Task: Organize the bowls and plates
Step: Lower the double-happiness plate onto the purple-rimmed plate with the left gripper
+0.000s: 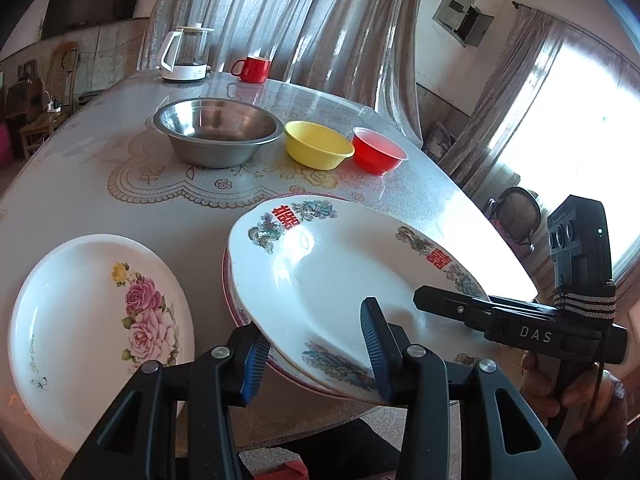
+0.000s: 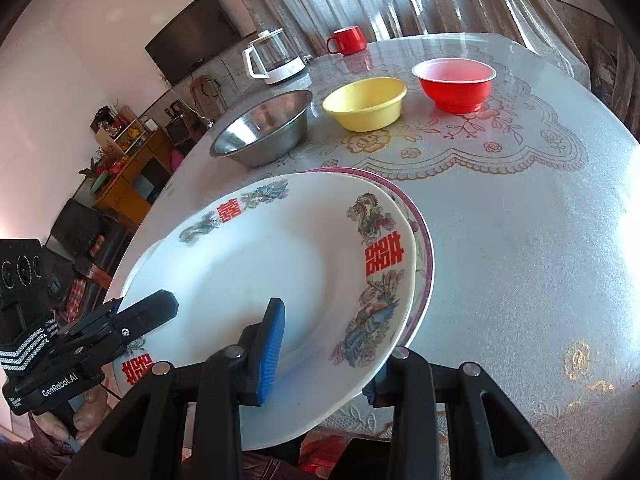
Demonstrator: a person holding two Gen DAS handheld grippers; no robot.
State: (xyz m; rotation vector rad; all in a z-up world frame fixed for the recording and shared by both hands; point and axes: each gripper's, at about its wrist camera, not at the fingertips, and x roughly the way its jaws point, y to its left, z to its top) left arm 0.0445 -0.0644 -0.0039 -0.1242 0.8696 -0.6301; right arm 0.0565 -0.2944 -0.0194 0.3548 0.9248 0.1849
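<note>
A white plate with red characters and dragon prints [image 1: 340, 280] [image 2: 256, 272] is held tilted over a pink-rimmed plate [image 1: 256, 344] [image 2: 420, 240] at the table's near edge. My left gripper [image 1: 316, 352] straddles its near rim, one finger above and one below, and it also shows in the right wrist view [image 2: 132, 320]. My right gripper [image 2: 320, 356] straddles the rim on the other side and shows in the left wrist view [image 1: 452, 300]. A white rose plate [image 1: 92, 320] lies to the left. A steel bowl [image 1: 218, 130] [image 2: 262, 130], a yellow bowl [image 1: 318, 144] [image 2: 366, 102] and a red bowl [image 1: 378, 152] [image 2: 454, 82] stand in a row behind.
A white kettle [image 1: 186, 54] [image 2: 272, 58] and a red mug [image 1: 252, 69] [image 2: 348, 40] stand at the table's far edge. The round table [image 1: 100, 152] [image 2: 520, 240] has a patterned cover. Curtains hang behind it, and a chair [image 1: 518, 216] stands to the right.
</note>
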